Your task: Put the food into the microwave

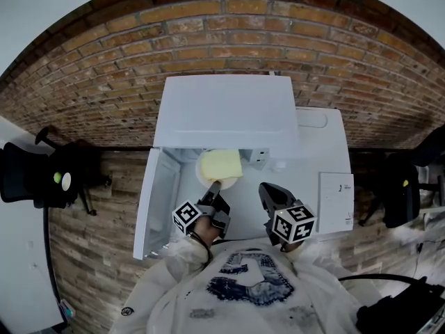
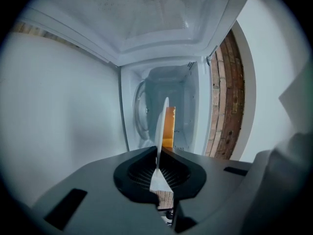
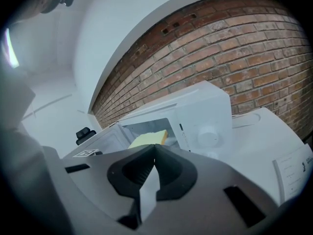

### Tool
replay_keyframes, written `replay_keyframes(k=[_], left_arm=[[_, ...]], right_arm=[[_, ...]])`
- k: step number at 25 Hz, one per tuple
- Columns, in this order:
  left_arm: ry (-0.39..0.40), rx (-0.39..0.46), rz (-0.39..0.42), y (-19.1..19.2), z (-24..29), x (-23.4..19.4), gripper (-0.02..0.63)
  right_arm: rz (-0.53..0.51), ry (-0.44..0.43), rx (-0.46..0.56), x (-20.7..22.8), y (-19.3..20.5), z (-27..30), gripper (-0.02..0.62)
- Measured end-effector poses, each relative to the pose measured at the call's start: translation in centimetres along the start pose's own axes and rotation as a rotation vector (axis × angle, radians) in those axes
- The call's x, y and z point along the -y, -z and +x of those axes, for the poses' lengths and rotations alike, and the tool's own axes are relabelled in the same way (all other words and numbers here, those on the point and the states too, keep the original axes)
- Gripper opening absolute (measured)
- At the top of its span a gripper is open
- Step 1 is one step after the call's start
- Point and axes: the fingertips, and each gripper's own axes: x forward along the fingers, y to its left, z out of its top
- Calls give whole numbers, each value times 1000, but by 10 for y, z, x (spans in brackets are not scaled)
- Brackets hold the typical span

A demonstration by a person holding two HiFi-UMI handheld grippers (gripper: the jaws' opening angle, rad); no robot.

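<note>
Food [image 1: 222,163] on plate [image 2: 160,126], rim clamped in left tool [image 2: 157,179], at open microwave [image 1: 226,110]; right tool [image 3: 151,156] closed, empty; sheet [image 1: 336,199] print unreadable.

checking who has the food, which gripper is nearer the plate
Left. The left gripper is shut on the plate's near rim, at the microwave opening. The right gripper is shut and empty, off to the plate's right, not touching it.
</note>
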Motion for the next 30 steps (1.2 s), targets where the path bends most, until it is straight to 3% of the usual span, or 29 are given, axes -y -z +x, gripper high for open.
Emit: replay_keyframes(k=[30], left_arm=[[-83,76,-70,-46,63,-50,21]], right_arm=[[-35,-12,-74,26,-2,12,14]])
